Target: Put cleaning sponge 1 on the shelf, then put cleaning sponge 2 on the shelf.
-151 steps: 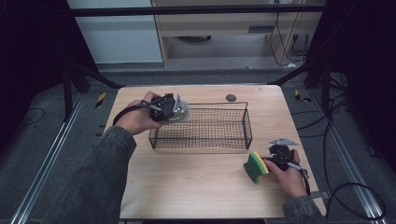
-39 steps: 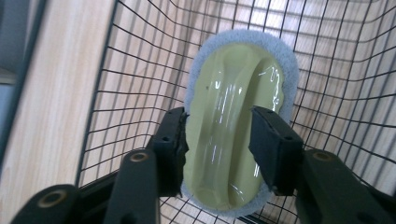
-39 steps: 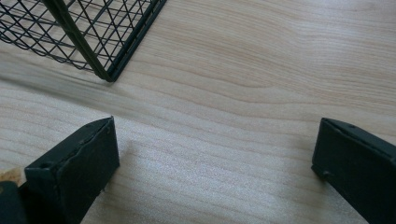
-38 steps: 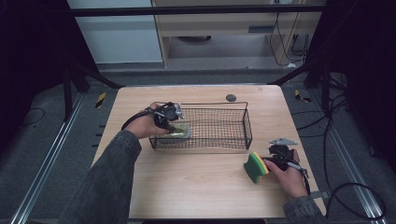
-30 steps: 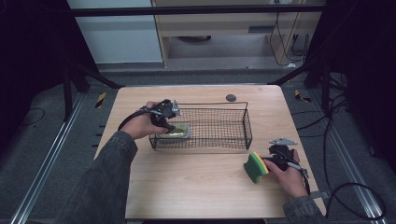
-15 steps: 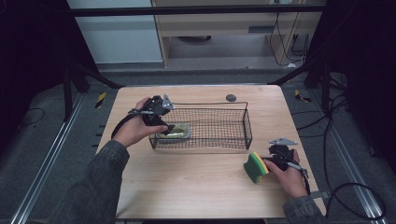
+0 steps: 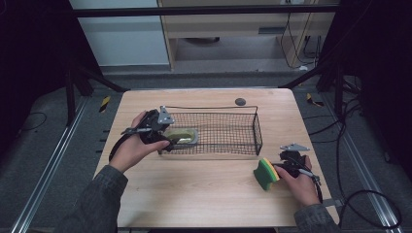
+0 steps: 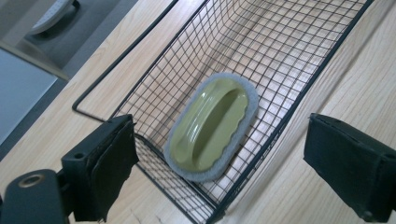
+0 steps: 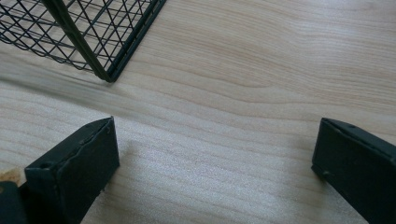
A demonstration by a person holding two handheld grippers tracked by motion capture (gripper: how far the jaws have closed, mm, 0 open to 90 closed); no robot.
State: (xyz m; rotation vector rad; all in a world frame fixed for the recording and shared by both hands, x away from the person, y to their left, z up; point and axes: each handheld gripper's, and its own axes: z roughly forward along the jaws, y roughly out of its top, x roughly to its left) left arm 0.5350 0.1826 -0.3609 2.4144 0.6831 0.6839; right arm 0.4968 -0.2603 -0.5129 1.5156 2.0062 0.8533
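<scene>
The left gripper (image 8: pixel 219 182) has just been opening its jaws; they stand wide, nothing between them. Just beyond them the green scrubbing pad (image 8: pixel 212 127) lies flat in the wire basket's (image 7: pixel 243 116) near end. The right gripper (image 9: pixel 215 172) is open over bare table (image 9: pixel 261 84), a yellow-green sponge (image 7: pixel 265 174) at its tips.

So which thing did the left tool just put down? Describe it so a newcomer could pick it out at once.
Start at the black wire basket on the wooden table. At the basket's left end, beside the left tool, lies the scrubber: an oval olive-green plastic handle on a grey pad. The yellow-green sponge sits outside the basket.
</scene>
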